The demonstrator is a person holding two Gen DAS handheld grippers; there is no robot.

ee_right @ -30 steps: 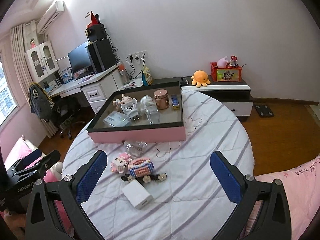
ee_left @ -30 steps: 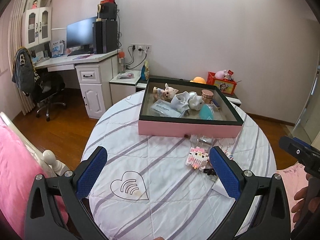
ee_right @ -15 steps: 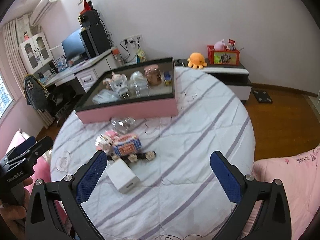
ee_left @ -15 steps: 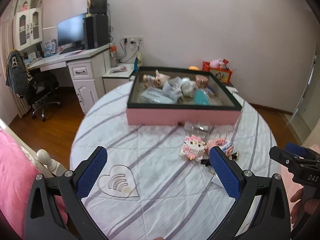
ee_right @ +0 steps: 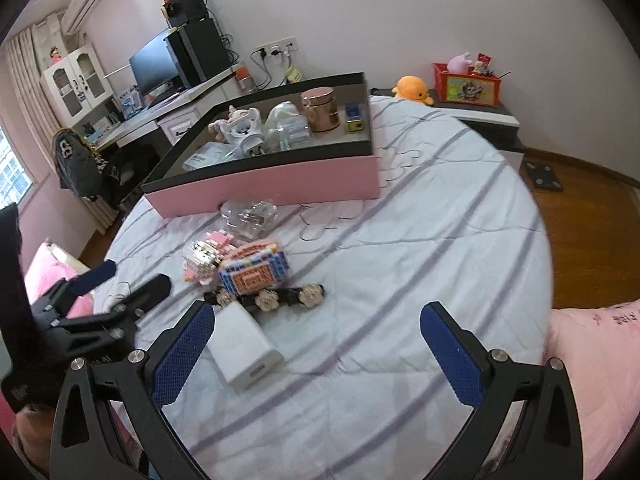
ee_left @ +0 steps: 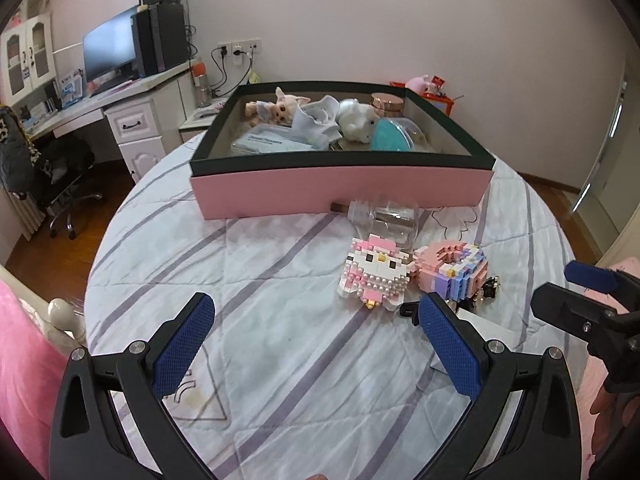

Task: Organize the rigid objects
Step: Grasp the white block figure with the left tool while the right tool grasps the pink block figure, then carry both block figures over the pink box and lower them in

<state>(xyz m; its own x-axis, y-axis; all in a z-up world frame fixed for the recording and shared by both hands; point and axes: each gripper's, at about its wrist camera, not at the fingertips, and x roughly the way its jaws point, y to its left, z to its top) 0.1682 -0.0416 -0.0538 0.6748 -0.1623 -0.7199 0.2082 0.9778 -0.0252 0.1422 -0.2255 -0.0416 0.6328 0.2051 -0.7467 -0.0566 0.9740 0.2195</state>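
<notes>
1. Left gripper [ee_left: 316, 346]: fingers spread wide, holding nothing, above the striped cloth. The pink-and-white brick cat [ee_left: 376, 272] lies ahead of the tips, toward the right finger [ee_left: 448, 346].
2. Right gripper [ee_right: 320, 356]: fingers likewise released and empty. The white charger block [ee_right: 244, 346] lies just inside the left finger [ee_right: 182, 354], nearly touching it.
3. Loose items, all forward of both finger pairs: brick cat, pink-and-blue brick model [ee_right: 254, 270] touching it, black strip with flower studs [ee_right: 276, 298], clear glass bottle [ee_left: 384, 218] on its side against the pink tray [ee_left: 340, 190].
4. Tray: beyond the cluster, already holding a plush pig, a copper jar and other things; free floor space looks limited.
5. Risk, brick models: pieces probably snap-fitted; a hard or off-centre squeeze could shed bricks.
6. Risk, crowding: the cat and the model touch, so fingers closing on one may drag or tip the other.
7. Risk, bottle: round and smooth; a nudge could roll it along the tray wall, and glass may slip between the pads.
8. Risk, charger: a finger descending here may land on top of it instead of straddling it.
9. Risk, grippers: both work near the same cluster and could collide.
</notes>
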